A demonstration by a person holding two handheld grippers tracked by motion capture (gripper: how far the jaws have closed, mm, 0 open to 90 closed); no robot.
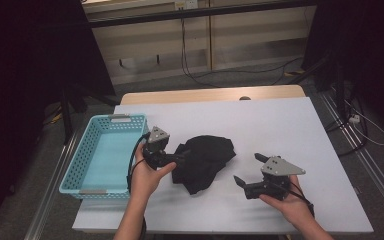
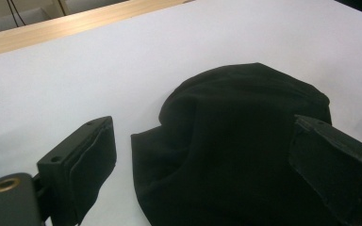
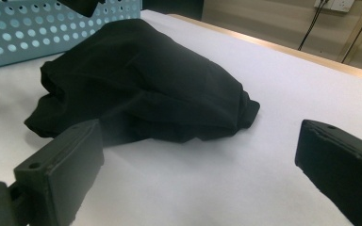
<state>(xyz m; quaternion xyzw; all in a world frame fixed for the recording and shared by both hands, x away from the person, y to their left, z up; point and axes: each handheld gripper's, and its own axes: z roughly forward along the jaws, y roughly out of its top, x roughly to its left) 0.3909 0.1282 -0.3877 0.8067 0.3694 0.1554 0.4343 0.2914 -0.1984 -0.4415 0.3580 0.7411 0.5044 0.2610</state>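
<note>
A crumpled black cloth (image 1: 205, 160) lies in the middle of the white table (image 1: 280, 125). My left gripper (image 1: 178, 160) is at the cloth's left edge, held by a hand and pointing right. In the left gripper view the cloth (image 2: 235, 141) lies between and just past the jaws of the open left gripper (image 2: 207, 165), which are spread wide around its near edge. My right gripper (image 1: 247, 168) stands open a short way right of the cloth and points left at it. In the right gripper view the right gripper (image 3: 200, 169) has bare table between its jaws, with the cloth (image 3: 141, 80) farther off.
A light blue perforated basket (image 1: 105, 122) with nothing in it sits at the table's left edge, close behind the left hand; its wall (image 3: 37, 28) stands beyond the cloth in the right gripper view. A wooden strip (image 1: 210, 93) runs along the far edge. Cables lie on the floor beyond.
</note>
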